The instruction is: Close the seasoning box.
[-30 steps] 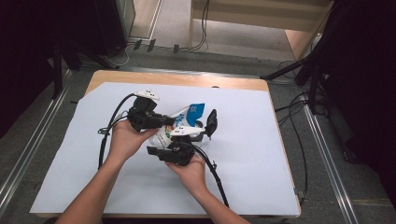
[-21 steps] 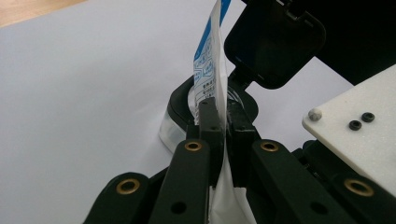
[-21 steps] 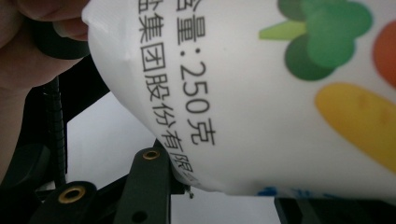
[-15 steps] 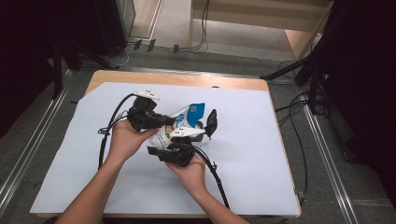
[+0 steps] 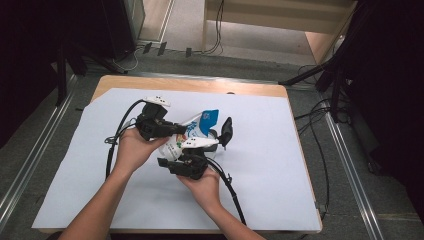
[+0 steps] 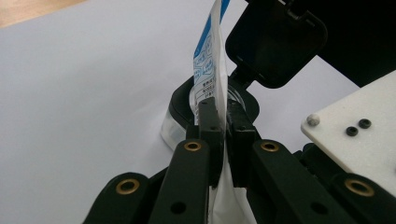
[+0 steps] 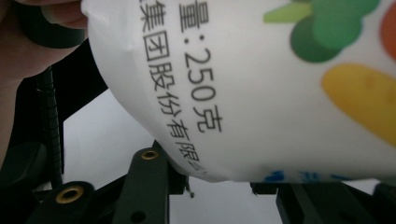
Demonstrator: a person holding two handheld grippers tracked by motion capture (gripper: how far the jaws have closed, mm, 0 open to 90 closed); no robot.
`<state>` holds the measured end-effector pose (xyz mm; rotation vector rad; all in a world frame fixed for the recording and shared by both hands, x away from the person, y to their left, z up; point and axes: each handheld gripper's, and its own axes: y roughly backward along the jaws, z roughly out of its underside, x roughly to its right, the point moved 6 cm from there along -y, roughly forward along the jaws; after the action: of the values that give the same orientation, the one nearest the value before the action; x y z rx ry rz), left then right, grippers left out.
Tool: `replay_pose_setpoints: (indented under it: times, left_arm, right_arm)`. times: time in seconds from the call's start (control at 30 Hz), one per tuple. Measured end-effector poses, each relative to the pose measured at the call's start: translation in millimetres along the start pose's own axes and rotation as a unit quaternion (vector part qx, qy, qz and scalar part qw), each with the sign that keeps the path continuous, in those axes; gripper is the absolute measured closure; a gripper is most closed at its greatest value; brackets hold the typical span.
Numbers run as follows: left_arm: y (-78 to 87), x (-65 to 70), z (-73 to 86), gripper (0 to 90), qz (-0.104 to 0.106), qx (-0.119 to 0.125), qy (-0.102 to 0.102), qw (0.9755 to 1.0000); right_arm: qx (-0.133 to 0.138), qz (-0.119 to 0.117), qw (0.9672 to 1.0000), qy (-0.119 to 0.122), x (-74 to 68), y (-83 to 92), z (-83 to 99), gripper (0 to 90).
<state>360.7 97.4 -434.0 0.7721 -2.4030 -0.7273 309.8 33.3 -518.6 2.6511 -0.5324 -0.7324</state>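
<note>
A white pouch with a blue top and printed vegetables hangs tilted over the white sheet. My left gripper is shut on its side, and in the left gripper view the pads pinch the pouch edge-on at my left gripper. The blue end points at a small clear jar with a black rim, whose flip lid stands open. My right gripper sits under the pouch's bottom. In the right gripper view the bulging pouch rests between the jaws of my right gripper, pressed by them.
A white sheet covers the wooden table. Black cables trail from both grippers toward the near edge. Metal rails and floor cables run past the table on both sides.
</note>
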Motion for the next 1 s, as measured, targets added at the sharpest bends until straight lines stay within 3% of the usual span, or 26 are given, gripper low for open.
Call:
replay_pose_setpoints:
  times: [0.33, 0.57, 0.73, 0.8, 1.0]
  left_arm:
    - [-2.5, 1.2, 0.2, 86.4, 0.006, 0.003, -0.003, 1.0000]
    - [-1.5, -0.5, 0.5, 83.5, 0.004, 0.002, -0.002, 1.0000]
    - [2.2, 1.7, -0.4, 87.2, -0.001, 0.003, -0.002, 1.0000]
    - [3.4, 0.4, -0.2, 88.0, -0.019, -0.003, -0.005, 0.9998]
    - [6.3, -2.2, 0.1, 88.6, -0.023, -0.007, 0.002, 0.9997]
  right_arm:
    - [0.011, -0.019, 0.9995, -0.024, -1.2, 1.8, -1.1, 71.1]
    - [0.018, -0.030, 0.9991, -0.024, -2.5, 3.0, -3.4, 71.9]
    - [0.017, -0.035, 0.9989, -0.026, -2.2, 1.8, -3.5, 70.4]
    - [0.014, -0.029, 0.9993, -0.022, -2.2, 1.2, -3.8, 65.7]
    - [0.011, -0.004, 0.9999, -0.012, -0.6, 3.0, -4.1, 60.0]
